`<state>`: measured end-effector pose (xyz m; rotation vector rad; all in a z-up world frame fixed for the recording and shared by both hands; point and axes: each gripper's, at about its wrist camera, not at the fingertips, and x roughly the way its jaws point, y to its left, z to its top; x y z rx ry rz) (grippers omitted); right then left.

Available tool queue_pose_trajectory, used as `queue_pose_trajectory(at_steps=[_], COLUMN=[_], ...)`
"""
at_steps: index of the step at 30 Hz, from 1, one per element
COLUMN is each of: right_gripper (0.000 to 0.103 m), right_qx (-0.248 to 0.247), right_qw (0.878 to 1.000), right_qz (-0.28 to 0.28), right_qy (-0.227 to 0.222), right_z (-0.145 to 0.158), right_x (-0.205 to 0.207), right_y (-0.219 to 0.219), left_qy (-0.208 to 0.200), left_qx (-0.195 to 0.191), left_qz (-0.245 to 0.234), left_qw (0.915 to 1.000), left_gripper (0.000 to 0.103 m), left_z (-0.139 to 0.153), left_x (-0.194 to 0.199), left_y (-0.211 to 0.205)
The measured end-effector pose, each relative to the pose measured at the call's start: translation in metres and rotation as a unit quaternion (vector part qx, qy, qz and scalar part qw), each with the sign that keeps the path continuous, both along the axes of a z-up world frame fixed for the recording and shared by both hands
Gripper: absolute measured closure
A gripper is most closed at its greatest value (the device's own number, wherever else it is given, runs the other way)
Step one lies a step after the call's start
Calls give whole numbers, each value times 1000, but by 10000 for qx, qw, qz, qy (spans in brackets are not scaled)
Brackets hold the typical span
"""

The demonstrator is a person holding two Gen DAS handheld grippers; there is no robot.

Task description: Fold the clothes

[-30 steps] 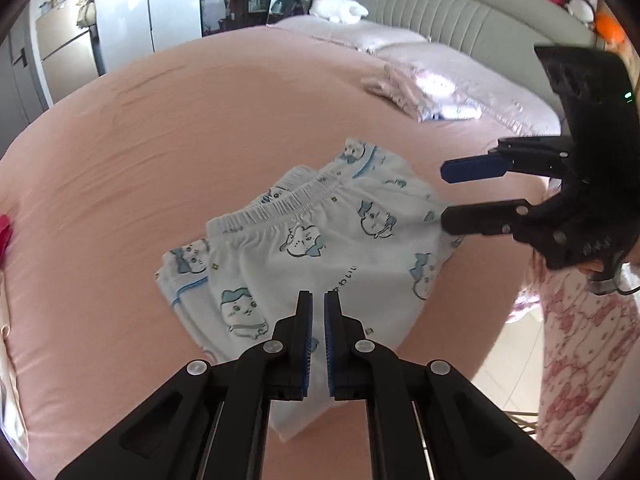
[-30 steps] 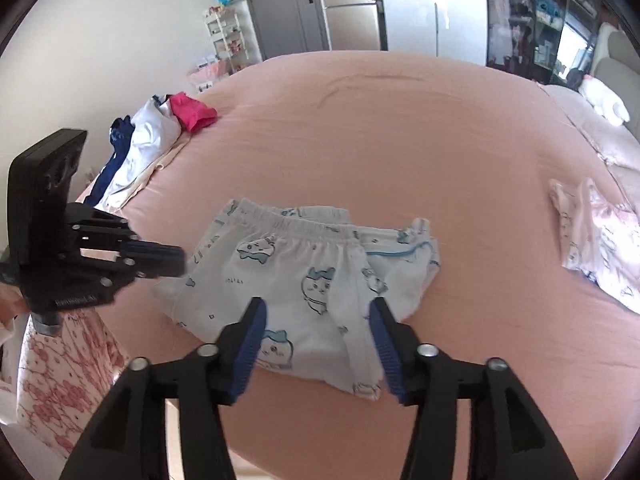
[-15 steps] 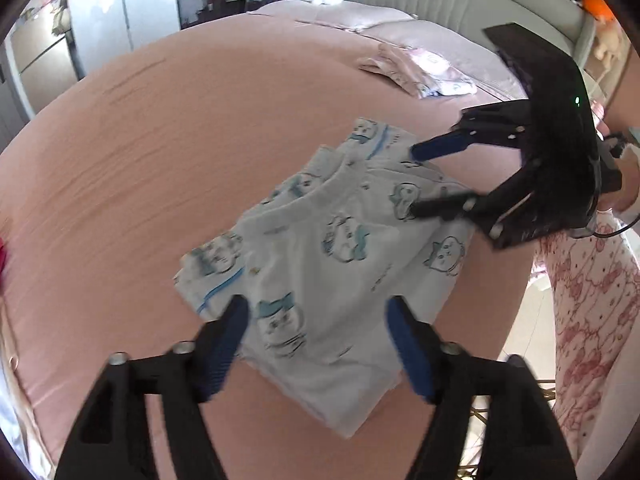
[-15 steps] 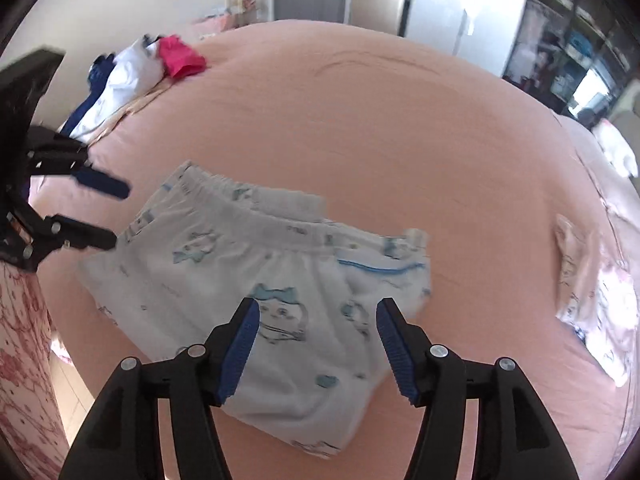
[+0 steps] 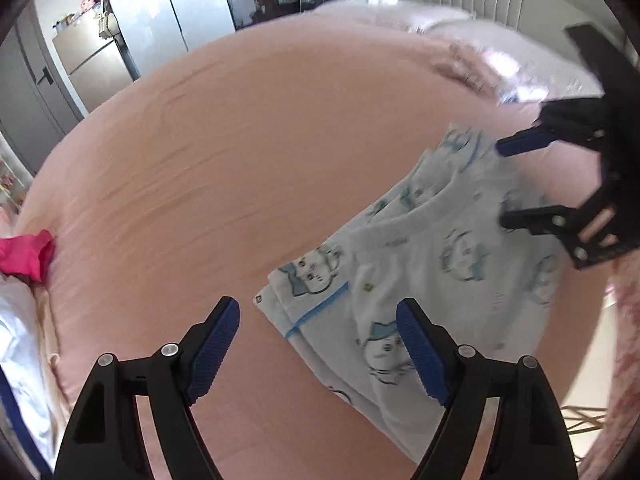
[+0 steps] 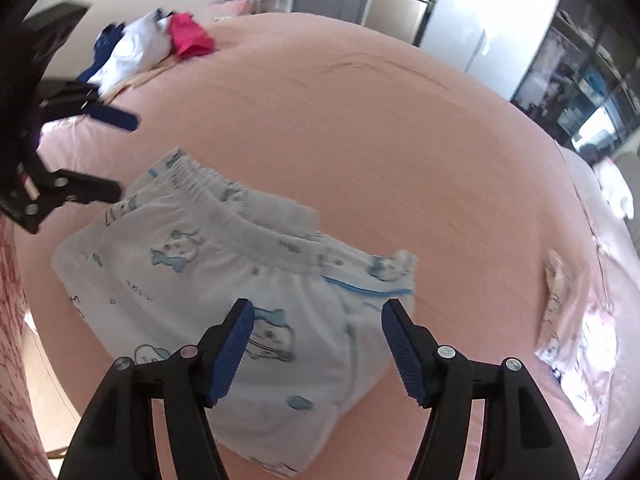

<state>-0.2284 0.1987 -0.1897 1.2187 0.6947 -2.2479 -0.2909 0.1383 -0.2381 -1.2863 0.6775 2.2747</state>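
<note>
A folded pale blue garment with cartoon prints [image 5: 420,276] [image 6: 224,280] lies near the front edge of the pink bed [image 5: 240,160] [image 6: 380,120]. My left gripper [image 5: 318,320] is open above the garment's left corner, holding nothing. My right gripper [image 6: 318,320] is open over the garment's right half, also holding nothing. In the left wrist view the right gripper [image 5: 500,184] hovers over the garment's far right part. In the right wrist view the left gripper [image 6: 124,156] hangs by the garment's left end.
A pile of red, white and blue clothes [image 6: 152,44] [image 5: 20,256] lies at the bed's left side. A folded pink printed garment [image 6: 580,336] lies at the right. A person's floral clothing [image 6: 12,340] shows at the bed's near edge. Cabinets stand beyond the bed.
The left gripper went from shut to wide open and swung left, off the garment's middle. The right gripper stayed open and shifted right over the garment.
</note>
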Motion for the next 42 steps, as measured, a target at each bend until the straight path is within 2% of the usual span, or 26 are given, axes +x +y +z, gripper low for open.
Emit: queue_pose_trajectory(at_steps=[1, 2, 4, 5, 6, 7, 8, 10, 14, 15, 17, 18, 20, 21, 23, 25, 27, 29, 31, 33, 34, 37, 38, 40, 42], right_gripper=[37, 37, 36, 33, 32, 32, 32, 30, 30, 30, 30, 30, 30, 30, 30, 30, 30, 30, 30, 30, 30, 30, 30, 30, 30], right_qx=[304, 510, 260, 213, 115, -19, -146, -295, -469, -358, -136, -88, -397, -555, -642, -509, -591, -786, -939, -821, -697, -133, -78, 111, 218], right_qw=[9995, 9986, 9995, 9986, 9975, 9968, 9967, 9974, 9986, 9989, 9992, 9992, 9992, 9984, 9968, 9949, 9917, 9904, 9903, 9934, 9949, 9982, 9984, 9982, 9980], right_qz=[124, 120, -173, -460, -675, -784, -790, -652, 257, 301, 389, 392, 86, -85, -458, -840, -1140, -1125, -973, -697, -601, -539, -526, -592, -542], right_qy=[-45, -32, -107, -159, -173, -173, -138, 29, 30, 15, -15, -35, -17, 18, 148, 227, 61, -153, -305, -389, -416, -241, -183, -58, 241], right_z=[-15, -25, -23, -21, -15, -8, -1, 10, 5, -2, -17, -22, -9, -2, 8, 10, 12, 11, 9, 5, 2, -8, -9, -11, -6], right_x=[0, -4, -16, -25, -30, -34, -33, -24, 5, 10, 22, 26, 22, 19, 13, 6, -3, -1, -3, 2, 5, 16, 20, 24, 28], right_y=[-11, -18, 1, 11, 25, 31, 31, 19, -44, -51, -64, -67, -46, -34, -8, 10, 15, 7, -7, -26, -32, -28, -19, -15, -27], left_qy=[-3, 50, 179, 312, 327, 149, 3, -23, -196, -248, -389, -393, -370, -291, -414, -228, -26, 60, 72, 70, 99, 17, -16, -70, -77], left_qx=[-343, -452, -731, -1053, -1077, -664, -91, 791, 440, 298, -288, -337, -504, -739, -395, 174, 708, 975, 706, -244, -656, -512, -475, 127, 747], left_qz=[3, 49, 187, 428, 627, 792, 901, 752, -301, -510, -498, -230, 264, 361, 588, 547, 271, -127, -376, -288, -66, 614, 714, 550, 334], left_qw=[9994, 9990, 9970, 9930, 9917, 9945, 9959, 9940, 9984, 9979, 9976, 9984, 9977, 9962, 9966, 9981, 9971, 9951, 9968, 9993, 9978, 9968, 9963, 9984, 9966], left_gripper=[22, 21, 21, 22, 24, 24, 24, 24, 23, 23, 20, 19, 19, 19, 20, 20, 20, 20, 20, 23, 23, 21, 21, 22, 22], left_z=[-10, -12, -15, -13, -7, 1, 11, 27, 6, -1, -29, -27, -25, -25, -14, 5, 22, 24, 10, -17, -23, -13, -9, 5, 19], left_x=[-3, -4, -6, -8, -9, -11, -11, 1, 26, 32, 38, 36, 33, 35, 35, 38, 41, 39, 25, 12, 10, 3, 4, 8, 10], left_y=[2, -3, -14, -29, -45, -55, -59, -46, 19, 32, 32, 22, 2, -5, -15, -3, 21, 58, 89, 112, 105, 75, 66, 68, 76])
